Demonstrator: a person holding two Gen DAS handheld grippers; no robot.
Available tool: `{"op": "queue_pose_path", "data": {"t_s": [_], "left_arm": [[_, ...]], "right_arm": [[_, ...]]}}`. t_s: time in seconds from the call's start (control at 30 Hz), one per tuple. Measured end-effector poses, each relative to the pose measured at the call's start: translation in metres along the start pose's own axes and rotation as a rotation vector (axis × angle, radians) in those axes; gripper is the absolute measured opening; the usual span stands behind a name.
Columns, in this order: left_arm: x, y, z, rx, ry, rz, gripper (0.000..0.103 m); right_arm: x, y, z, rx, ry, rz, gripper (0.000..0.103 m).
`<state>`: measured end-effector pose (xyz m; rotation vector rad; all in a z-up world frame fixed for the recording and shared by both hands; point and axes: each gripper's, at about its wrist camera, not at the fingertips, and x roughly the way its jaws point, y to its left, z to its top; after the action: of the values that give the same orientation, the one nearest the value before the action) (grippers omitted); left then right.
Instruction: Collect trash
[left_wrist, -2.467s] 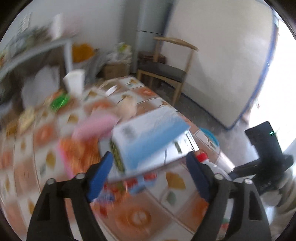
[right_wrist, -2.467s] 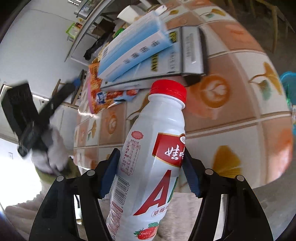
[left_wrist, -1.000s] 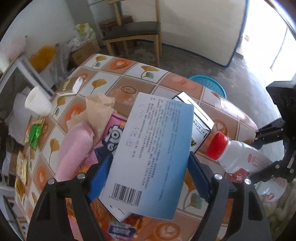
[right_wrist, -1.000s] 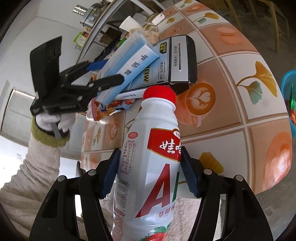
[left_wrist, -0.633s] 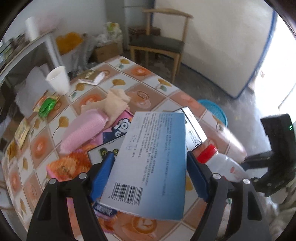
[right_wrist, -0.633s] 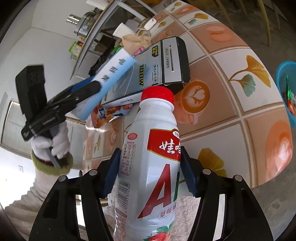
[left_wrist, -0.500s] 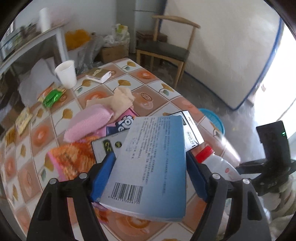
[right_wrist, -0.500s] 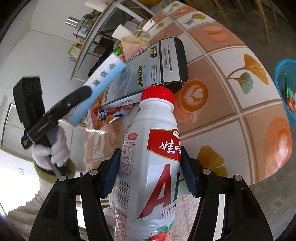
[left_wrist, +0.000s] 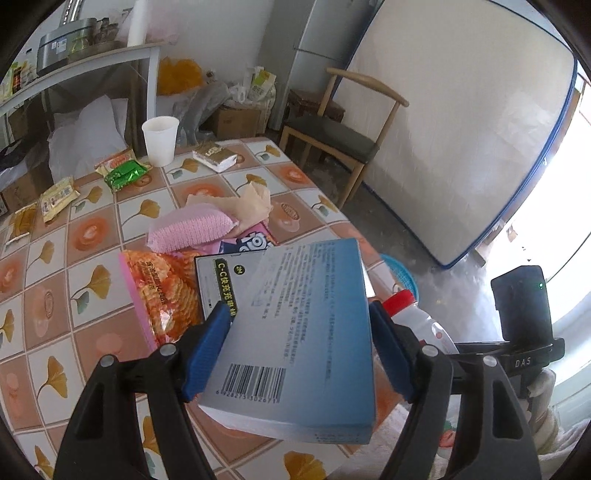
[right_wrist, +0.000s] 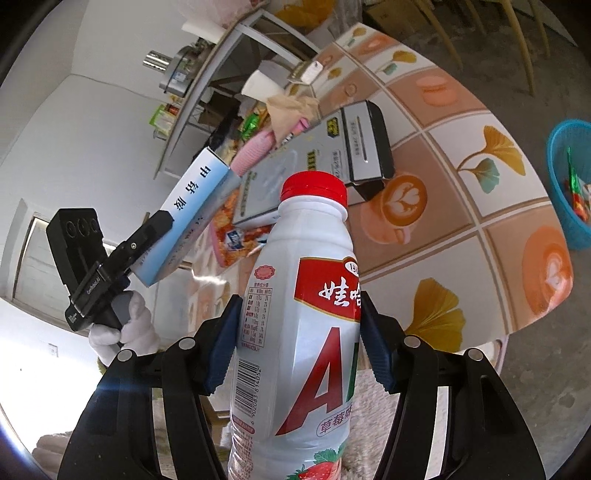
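Tiled with ginkgo leaves, the worktop (left_wrist: 88, 280) now lies lower beneath the left tool (left_wrist: 299, 343), clamped on a flat blue-and-white cardboard box (left_wrist: 306, 332). Right tool (right_wrist: 299, 339) grips a red-capped white milk bottle (right_wrist: 306, 295) off the near edge; a grey carton (right_wrist: 314, 173) lies below, blue basket (right_wrist: 557, 147) on the floor.

Blue box (left_wrist: 306, 332); red-capped white bottle (right_wrist: 303, 332); orange ginkgo-tiled tablecloth (left_wrist: 92, 236)

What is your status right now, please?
Left gripper shut on blue box. Right gripper shut on bottle. Blue basket below table edge, path clear.
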<state>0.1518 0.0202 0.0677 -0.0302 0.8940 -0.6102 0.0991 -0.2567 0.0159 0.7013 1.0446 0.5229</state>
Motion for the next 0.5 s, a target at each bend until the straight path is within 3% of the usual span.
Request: {"op": "queue_pose_path", "data": {"t_s": [0.23,0.5], "left_arm": [[-0.015,-0.028,0.010,0.035,-0.047,-0.045,0.073],[0.020,-0.105,0.039,0.137,-0.010,-0.170,0.072]], "right_arm": [[-0.034,-0.009,-0.008,0.020,-0.068,0.037,0.058],[-0.114,-0.068,-0.019,0.151,-0.249,0.055,0.058]]}}
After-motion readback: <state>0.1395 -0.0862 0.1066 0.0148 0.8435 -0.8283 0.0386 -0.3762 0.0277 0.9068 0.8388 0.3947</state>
